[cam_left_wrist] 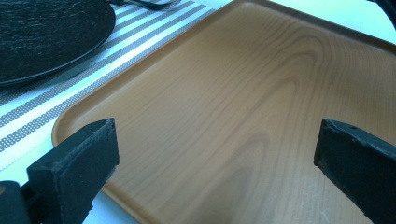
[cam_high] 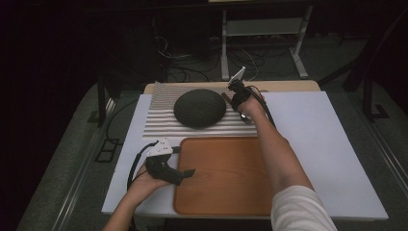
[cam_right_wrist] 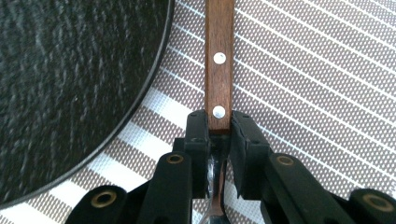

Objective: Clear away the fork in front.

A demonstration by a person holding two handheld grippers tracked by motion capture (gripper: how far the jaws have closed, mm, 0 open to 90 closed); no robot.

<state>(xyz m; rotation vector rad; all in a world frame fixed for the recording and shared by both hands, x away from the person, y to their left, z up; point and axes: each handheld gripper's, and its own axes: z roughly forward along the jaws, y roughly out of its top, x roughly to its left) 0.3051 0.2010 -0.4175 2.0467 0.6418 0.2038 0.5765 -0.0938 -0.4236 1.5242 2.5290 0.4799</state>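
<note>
Two grippers I'm watching | right gripper [cam_right_wrist: 218, 128] clamping the wooden-handled utensil [cam_right_wrist: 219, 60] lying on striped mat [cam_right_wrist: 303, 84] beside black plate [cam_right_wrist: 70, 84] | left gripper [cam_left_wrist: 215, 154] gaping wide, hovering over tray [cam_left_wrist: 243, 93], gripping nothing

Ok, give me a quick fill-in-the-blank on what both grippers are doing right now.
1. The right gripper is shut on a utensil's ____ handle.
2. That utensil lies on the striped mat beside the black ____.
3. The left gripper hangs with jaws ____ over the tray.

Missing words: wooden; plate; open
</note>
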